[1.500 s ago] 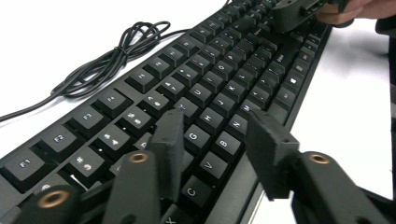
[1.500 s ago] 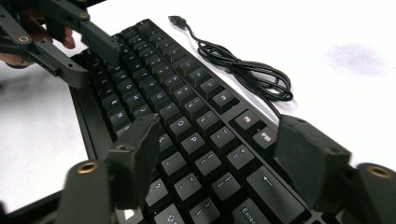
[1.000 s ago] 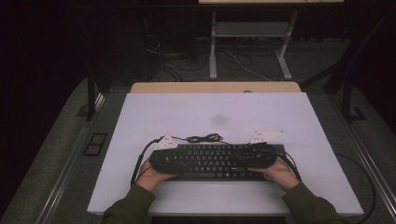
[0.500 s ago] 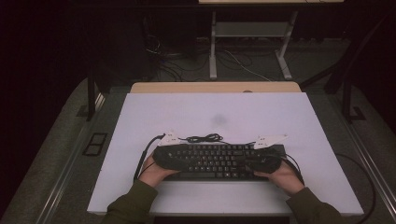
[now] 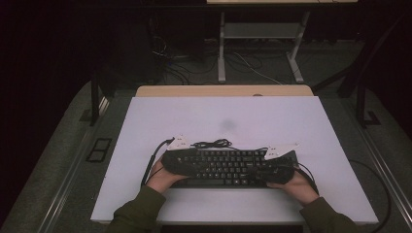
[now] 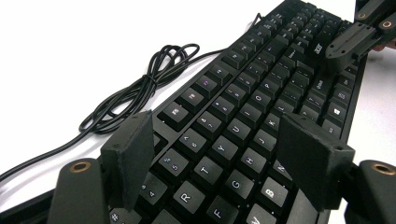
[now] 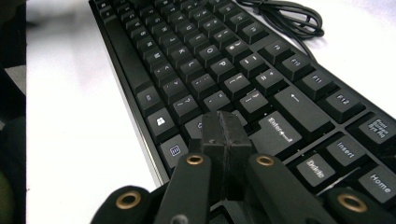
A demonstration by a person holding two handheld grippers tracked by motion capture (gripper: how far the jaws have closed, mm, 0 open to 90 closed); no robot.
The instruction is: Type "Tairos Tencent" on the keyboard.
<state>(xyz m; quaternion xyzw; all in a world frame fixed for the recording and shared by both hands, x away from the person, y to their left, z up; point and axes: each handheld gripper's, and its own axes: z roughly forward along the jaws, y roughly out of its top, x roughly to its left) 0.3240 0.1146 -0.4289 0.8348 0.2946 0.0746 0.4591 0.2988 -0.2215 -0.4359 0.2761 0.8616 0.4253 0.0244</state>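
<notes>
A black keyboard (image 5: 228, 166) lies across the near white table (image 5: 243, 121). My left gripper (image 6: 219, 154) hovers over its keys, jaws apart; my right gripper (image 7: 226, 140) has its jaws together. The keyboard looks rigid and light; best gripped by its end edges.

The keyboard (image 6: 261, 107) is black plastic with matt keys and a glossy frame; the table (image 5: 252, 116) is smooth, matt white.

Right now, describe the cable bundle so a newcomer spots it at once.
Start at the white table; near its front edge lies a black keyboard. Just behind the keyboard's back edge, near its middle, sits the cable bundle: a thin black cord in loose loops, the one tangled thing on the bare white surface.
</notes>
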